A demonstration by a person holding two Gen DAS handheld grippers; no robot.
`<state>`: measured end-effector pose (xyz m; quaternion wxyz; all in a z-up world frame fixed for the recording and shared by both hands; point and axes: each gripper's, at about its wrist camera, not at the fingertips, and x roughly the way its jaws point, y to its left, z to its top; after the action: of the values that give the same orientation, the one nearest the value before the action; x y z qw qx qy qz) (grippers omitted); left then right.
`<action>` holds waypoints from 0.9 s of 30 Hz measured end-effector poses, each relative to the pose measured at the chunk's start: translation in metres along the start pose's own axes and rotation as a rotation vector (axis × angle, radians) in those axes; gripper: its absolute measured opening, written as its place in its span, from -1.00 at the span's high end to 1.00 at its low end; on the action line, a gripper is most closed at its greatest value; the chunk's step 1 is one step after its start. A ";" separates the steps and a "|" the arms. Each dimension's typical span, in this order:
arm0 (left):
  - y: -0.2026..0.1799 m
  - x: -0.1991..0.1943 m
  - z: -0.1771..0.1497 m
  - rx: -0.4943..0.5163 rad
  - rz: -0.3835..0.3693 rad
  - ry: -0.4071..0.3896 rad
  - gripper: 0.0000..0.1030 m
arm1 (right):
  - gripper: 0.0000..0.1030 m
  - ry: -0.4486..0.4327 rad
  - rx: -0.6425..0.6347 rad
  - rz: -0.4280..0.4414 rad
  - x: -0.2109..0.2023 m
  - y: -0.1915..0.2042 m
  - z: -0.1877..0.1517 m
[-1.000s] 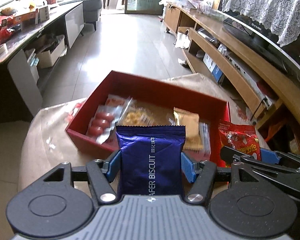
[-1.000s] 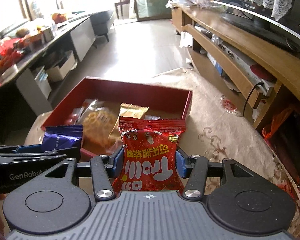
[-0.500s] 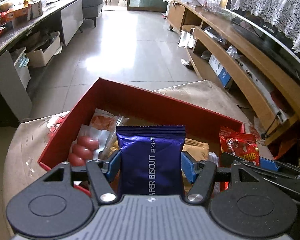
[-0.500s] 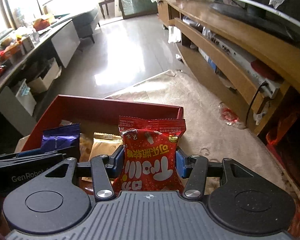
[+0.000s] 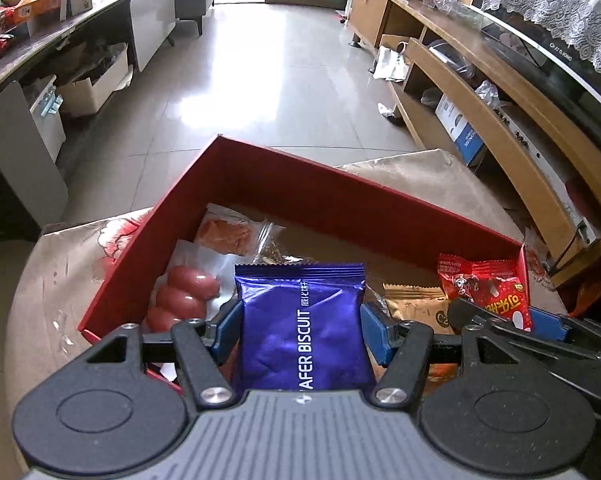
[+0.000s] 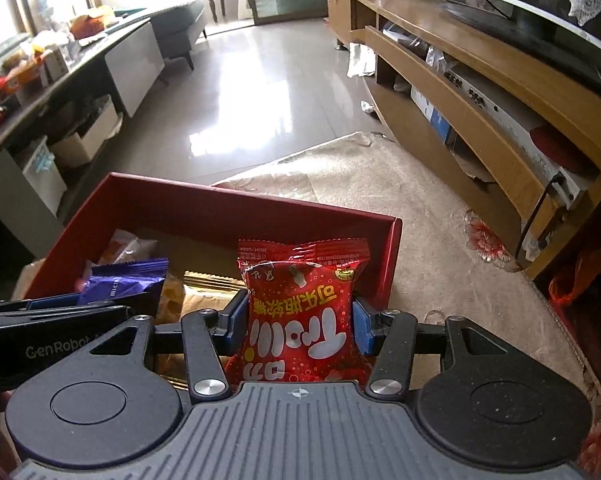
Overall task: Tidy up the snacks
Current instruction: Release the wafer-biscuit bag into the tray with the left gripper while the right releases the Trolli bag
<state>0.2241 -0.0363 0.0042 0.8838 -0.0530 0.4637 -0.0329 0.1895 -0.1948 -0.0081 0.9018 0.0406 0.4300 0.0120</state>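
Observation:
My left gripper [image 5: 301,334] is shut on a blue wafer biscuit packet [image 5: 292,304] and holds it upright over the near part of the red box [image 5: 340,184]. My right gripper [image 6: 298,320] carries a red snack packet [image 6: 300,280] above the box's right end [image 6: 394,248]. Its jaws are opening, though the blue pads still touch the packet's sides. Inside the box lie packed red sausages [image 5: 184,292], an orange snack bag [image 5: 228,232] and a gold packet [image 5: 416,304]. Each gripper shows at the edge of the other's view.
The box rests on a round table under a beige patterned cloth [image 6: 380,200]. A long wooden TV unit [image 6: 500,92] runs along the right. A dark counter [image 5: 40,40] loaded with goods stands on the left, with shiny tiled floor [image 5: 280,80] between them.
Both grippers have moved forward and down with their packets, from the box's near edge to over its inside. The box now looks larger and closer.

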 end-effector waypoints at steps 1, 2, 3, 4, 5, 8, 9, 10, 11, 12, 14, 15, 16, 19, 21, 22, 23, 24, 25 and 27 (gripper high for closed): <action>0.000 0.000 0.000 0.002 0.002 0.001 -0.21 | -0.20 0.001 0.001 -0.001 0.001 0.000 0.000; 0.001 0.000 0.000 -0.001 0.004 0.000 -0.21 | -0.22 0.003 0.002 -0.002 0.001 0.000 0.000; 0.001 0.000 0.000 -0.003 0.004 0.000 -0.22 | -0.23 0.005 0.002 -0.003 0.001 0.000 0.000; 0.002 0.000 0.000 -0.003 0.007 0.001 -0.23 | -0.23 0.003 0.003 -0.004 0.001 0.000 0.000; 0.002 0.000 -0.001 -0.008 0.008 0.003 -0.23 | -0.25 0.004 0.003 -0.009 0.001 0.000 0.000; 0.004 0.000 -0.001 -0.022 0.011 0.009 -0.23 | -0.31 0.001 -0.007 -0.010 0.000 -0.001 -0.001; 0.005 0.000 -0.001 -0.022 0.013 0.010 -0.23 | -0.32 0.000 -0.009 -0.009 0.000 -0.001 -0.001; 0.005 -0.001 -0.001 -0.021 0.015 0.009 -0.23 | -0.32 -0.002 -0.013 -0.008 0.000 -0.001 -0.001; 0.005 -0.002 -0.001 -0.020 0.016 0.007 -0.23 | -0.33 -0.006 -0.018 -0.009 -0.001 0.000 -0.001; 0.006 -0.003 -0.001 -0.020 0.018 0.004 -0.24 | -0.35 -0.010 -0.023 -0.010 -0.002 0.001 -0.001; 0.007 -0.006 -0.002 -0.018 0.019 -0.001 -0.25 | -0.39 -0.019 -0.030 -0.011 -0.004 0.001 0.000; 0.007 -0.008 -0.002 -0.017 0.019 -0.004 -0.25 | -0.41 -0.025 -0.030 -0.010 -0.005 0.002 0.000; 0.007 -0.009 -0.002 -0.015 0.018 -0.006 -0.28 | -0.43 -0.031 -0.029 -0.009 -0.007 0.002 0.001; 0.008 -0.013 -0.003 -0.010 0.011 -0.010 -0.33 | -0.49 -0.050 -0.036 -0.018 -0.012 0.001 0.003; 0.008 -0.015 -0.003 -0.005 0.005 -0.009 -0.33 | -0.52 -0.065 -0.035 -0.017 -0.017 -0.001 0.003; 0.007 -0.017 -0.003 -0.004 0.001 -0.009 -0.33 | -0.54 -0.070 -0.035 -0.016 -0.019 -0.002 0.003; 0.006 -0.018 -0.004 -0.002 -0.003 -0.010 -0.33 | -0.56 -0.076 -0.035 -0.016 -0.021 -0.003 0.003; 0.005 -0.020 -0.004 0.000 -0.005 -0.013 -0.33 | -0.56 -0.080 -0.034 -0.017 -0.023 -0.004 0.002; 0.004 -0.022 -0.005 0.003 -0.007 -0.017 -0.33 | -0.56 -0.084 -0.035 -0.016 -0.025 -0.004 0.002; 0.003 -0.025 -0.006 0.007 -0.012 -0.020 -0.33 | -0.56 -0.091 -0.039 -0.015 -0.029 -0.005 0.002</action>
<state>0.2047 -0.0309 0.0205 0.8884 -0.0531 0.4543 -0.0391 0.1726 -0.2013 0.0146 0.9212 0.0203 0.3885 0.0119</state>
